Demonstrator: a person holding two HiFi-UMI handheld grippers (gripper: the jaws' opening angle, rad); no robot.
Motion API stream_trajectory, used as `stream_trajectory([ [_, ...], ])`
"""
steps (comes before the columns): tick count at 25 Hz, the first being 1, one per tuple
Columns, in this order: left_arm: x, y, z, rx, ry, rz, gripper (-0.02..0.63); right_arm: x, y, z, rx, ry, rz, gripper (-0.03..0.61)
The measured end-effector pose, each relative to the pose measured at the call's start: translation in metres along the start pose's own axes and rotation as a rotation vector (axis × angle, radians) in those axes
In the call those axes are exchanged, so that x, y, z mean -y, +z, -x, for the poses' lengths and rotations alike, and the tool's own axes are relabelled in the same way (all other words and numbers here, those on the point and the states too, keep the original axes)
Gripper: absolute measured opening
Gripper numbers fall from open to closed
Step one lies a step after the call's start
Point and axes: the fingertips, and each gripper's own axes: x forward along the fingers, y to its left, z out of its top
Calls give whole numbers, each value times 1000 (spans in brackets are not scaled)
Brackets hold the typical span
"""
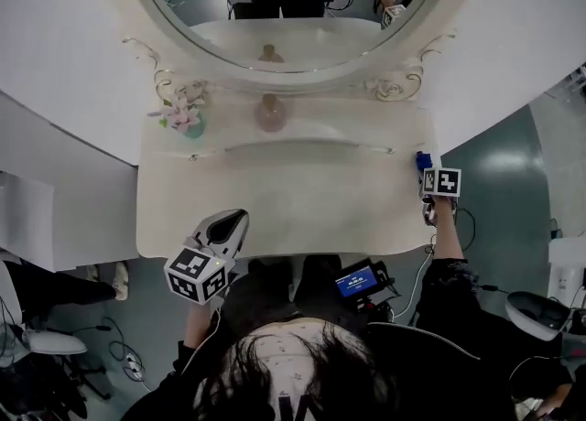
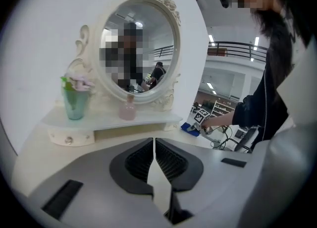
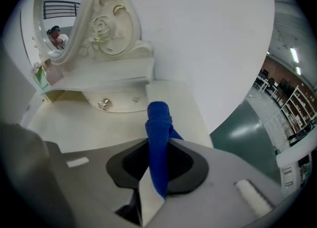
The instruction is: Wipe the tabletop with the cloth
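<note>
Cloth [image 3: 158,138], blue and bunched into a roll, is clamped in the right gripper [image 3: 158,148] at the far right edge of the cream desk [image 1: 275,199]. The desk is the largest element and its top carries nothing in the open middle. Behind it rises an oval mirror [image 1: 293,44] in a carved frame, set above a raised shelf [image 1: 311,128]. The left gripper [image 2: 153,145] hangs over the near left edge of the desk, its jaws drawn almost together with only a thin slit between them and nothing held. The right gripper's jaws are shut on the mid-length of the cloth, leaving a rolled end projecting forward past them toward the right end of the shelf. Whether that end rests on the desk cannot be told. On the shelf stand a green vase of pale flowers [image 2: 75,100] at the left and a small pink bottle [image 2: 128,109] near the centre, both well apart from the cloth. The cloth appears soft, light and limp; it will likely fold and drag, not slide stiffly. A grip near its middle, with enough fabric left free below to press flat, seems the most suitable hold for wiping.
</note>
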Motion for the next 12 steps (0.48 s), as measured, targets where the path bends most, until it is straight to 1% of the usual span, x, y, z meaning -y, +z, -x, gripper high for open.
stream_trajectory([
  [3, -42, -11, 43, 6, 62, 22, -6, -62, 1, -4, 4, 31, -6, 80],
  [5, -62, -16, 67, 22, 90, 36, -6, -98, 4, -6, 7, 42, 2, 80],
  [9, -88, -25, 104, 59, 126, 67, -6, -164, 5, -7, 14, 70, -13, 80],
  [12, -104, -32, 126, 84, 145, 92, -6, -222, 5, -6, 21, 116, -12, 80],
])
